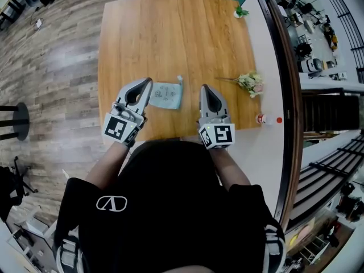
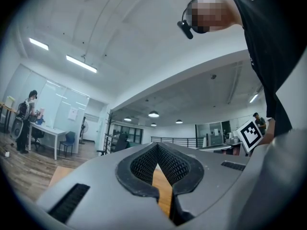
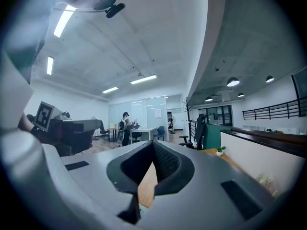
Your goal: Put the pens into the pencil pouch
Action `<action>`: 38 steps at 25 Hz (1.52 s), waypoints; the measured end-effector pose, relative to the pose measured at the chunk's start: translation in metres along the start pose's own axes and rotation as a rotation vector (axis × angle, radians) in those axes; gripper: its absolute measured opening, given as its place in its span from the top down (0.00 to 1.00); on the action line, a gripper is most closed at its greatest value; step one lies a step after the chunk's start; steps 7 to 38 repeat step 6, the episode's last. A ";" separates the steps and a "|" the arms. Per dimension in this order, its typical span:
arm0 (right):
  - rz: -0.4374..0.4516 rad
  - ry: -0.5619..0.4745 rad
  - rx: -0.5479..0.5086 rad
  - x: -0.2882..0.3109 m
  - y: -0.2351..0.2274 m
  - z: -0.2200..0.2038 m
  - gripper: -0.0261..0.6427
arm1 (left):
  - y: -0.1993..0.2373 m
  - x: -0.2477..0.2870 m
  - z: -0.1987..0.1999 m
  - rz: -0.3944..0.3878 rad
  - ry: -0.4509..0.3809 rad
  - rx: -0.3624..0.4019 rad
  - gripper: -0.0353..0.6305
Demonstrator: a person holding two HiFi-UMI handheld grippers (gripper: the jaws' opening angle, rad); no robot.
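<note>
A pale blue pencil pouch lies flat on the wooden table, near the front edge. My left gripper hovers just left of the pouch, shut and empty. On the pouch's right, my right gripper is likewise shut with nothing in it. Both point away from me over the table. In the left gripper view the gripper shows its jaws closed, with only the table between them. The right gripper view has that gripper shut too, over the table. No pens are visible.
A small bunch of flowers lies at the table's right edge. A little potted plant stands at the far right corner. A small red and white item sits on the white ledge to the right. Wood floor lies to the left.
</note>
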State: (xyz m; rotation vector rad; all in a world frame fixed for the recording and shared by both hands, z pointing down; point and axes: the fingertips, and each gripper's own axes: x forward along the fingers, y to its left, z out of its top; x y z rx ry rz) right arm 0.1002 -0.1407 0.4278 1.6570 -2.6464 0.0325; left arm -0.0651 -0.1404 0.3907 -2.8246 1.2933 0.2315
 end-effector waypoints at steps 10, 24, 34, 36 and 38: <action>-0.004 0.003 0.003 0.003 -0.002 0.002 0.96 | 0.002 0.002 -0.003 -0.004 0.011 -0.003 0.94; -0.004 0.003 0.003 0.003 -0.002 0.002 0.96 | 0.002 0.002 -0.003 -0.004 0.011 -0.003 0.94; -0.004 0.003 0.003 0.003 -0.002 0.002 0.96 | 0.002 0.002 -0.003 -0.004 0.011 -0.003 0.94; -0.004 0.003 0.003 0.003 -0.002 0.002 0.96 | 0.002 0.002 -0.003 -0.004 0.011 -0.003 0.94; -0.004 0.003 0.003 0.003 -0.002 0.002 0.96 | 0.002 0.002 -0.003 -0.004 0.011 -0.003 0.94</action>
